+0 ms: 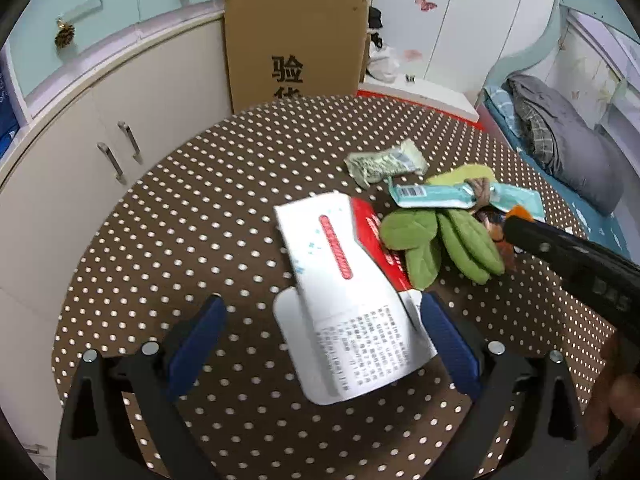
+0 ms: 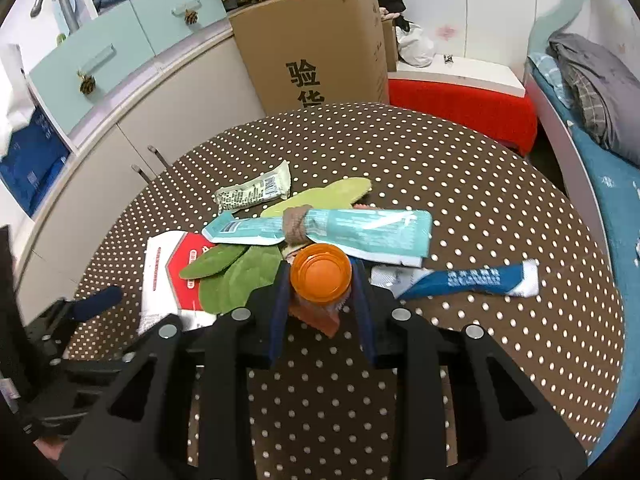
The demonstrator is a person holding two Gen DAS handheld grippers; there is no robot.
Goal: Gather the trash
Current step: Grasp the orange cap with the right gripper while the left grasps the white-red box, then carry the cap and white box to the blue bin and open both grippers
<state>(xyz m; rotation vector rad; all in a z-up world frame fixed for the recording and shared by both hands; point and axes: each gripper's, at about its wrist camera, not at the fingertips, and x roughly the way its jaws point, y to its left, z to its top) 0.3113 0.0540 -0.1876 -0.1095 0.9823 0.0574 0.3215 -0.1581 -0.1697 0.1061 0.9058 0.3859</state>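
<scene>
Trash lies on a round dotted table (image 1: pixel 180 220). My left gripper (image 1: pixel 320 316) is open, its blue fingers on either side of a white-and-red paper packet (image 1: pixel 344 280). My right gripper (image 2: pixel 320 280) is shut on an orange-capped bottle (image 2: pixel 320 276), seen cap first, with an orange-red label hanging below. Beyond it lie a green leaf-shaped cloth (image 2: pixel 236 276), a teal wrapper (image 2: pixel 340 232) bound with a brown band, a pale printed wrapper (image 2: pixel 252 192) and a blue-and-white wrapper (image 2: pixel 460 282). The right gripper's black arm (image 1: pixel 580 268) enters the left wrist view from the right.
A tall cardboard box (image 2: pixel 320 40) stands behind the table. White cabinets (image 1: pixel 100 120) with light-blue drawers run along the left. A red stool with a white top (image 2: pixel 460 96) is at the back right, a bed (image 2: pixel 600 160) at the far right.
</scene>
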